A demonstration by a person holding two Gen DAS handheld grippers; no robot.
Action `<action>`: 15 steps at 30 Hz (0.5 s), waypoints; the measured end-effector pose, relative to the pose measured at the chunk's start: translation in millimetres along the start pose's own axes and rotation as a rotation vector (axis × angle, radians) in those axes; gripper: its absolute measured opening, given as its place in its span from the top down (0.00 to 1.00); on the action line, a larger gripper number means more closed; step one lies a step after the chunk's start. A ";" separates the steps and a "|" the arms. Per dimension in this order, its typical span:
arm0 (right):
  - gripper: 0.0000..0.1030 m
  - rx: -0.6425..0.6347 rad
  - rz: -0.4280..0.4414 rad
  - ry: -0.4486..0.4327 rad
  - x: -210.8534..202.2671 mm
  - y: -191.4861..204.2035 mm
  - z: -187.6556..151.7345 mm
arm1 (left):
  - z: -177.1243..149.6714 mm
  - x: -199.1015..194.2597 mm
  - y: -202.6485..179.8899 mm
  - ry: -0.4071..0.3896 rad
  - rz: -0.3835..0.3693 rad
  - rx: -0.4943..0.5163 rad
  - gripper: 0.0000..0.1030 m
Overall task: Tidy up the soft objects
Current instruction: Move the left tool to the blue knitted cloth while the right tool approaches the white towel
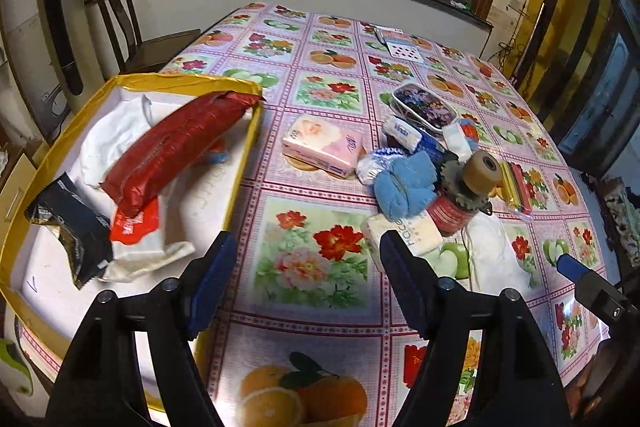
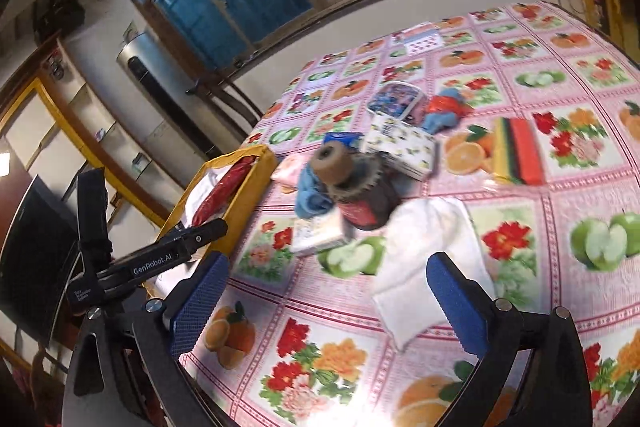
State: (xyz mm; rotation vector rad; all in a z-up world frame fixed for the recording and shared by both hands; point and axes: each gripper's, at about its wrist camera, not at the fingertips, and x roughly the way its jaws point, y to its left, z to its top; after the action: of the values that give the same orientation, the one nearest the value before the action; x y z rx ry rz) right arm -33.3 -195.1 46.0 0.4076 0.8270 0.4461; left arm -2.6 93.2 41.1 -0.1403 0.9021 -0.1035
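Observation:
A gold-rimmed box [image 1: 248, 147] at the table's left holds a red pouch [image 1: 176, 147], a white cloth [image 1: 112, 139], a black packet [image 1: 76, 223] and a red-and-white tissue pack [image 1: 136, 231]. My left gripper [image 1: 308, 263] hovers open beside the box, nothing between its fingers. Right of it lie a pink tissue pack [image 1: 324, 145], a blue knitted piece [image 1: 404, 183] and a white tissue pack [image 1: 404, 231]. My right gripper [image 2: 328, 279] is open above a white cloth [image 2: 424, 259]. The box [image 2: 240, 203] appears at the left of that view.
A pile in mid-table holds a red jar with a gear and tape roll [image 1: 468, 187], a floral zip case [image 1: 424, 105], a striped pack [image 2: 516, 151] and a patterned tissue pack [image 2: 404, 147]. Playing cards [image 1: 400, 47] lie far back. A chair [image 1: 136, 39] stands at the left.

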 end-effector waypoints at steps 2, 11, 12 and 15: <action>0.02 0.033 0.004 0.000 -2.6 -10.5 -2.3 | -1.5 6.6 -7.0 0.020 -0.030 0.006 0.28; 0.02 0.088 0.015 -0.005 -6.7 -33.6 -6.2 | 18.2 36.6 -31.0 0.028 -0.051 0.067 0.28; 0.02 0.081 0.015 -0.005 -5.5 -33.0 -5.7 | 18.7 40.8 -32.7 0.027 -0.069 0.082 0.28; 0.02 0.048 0.004 -0.009 -2.0 -28.1 -2.6 | 19.1 50.6 -34.6 0.026 -0.110 0.111 0.29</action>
State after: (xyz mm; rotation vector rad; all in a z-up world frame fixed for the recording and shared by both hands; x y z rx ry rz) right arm -30.4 -219.1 31.3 0.4551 0.8292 0.4285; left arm 42.6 53.0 19.3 -0.0855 0.9124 -0.2577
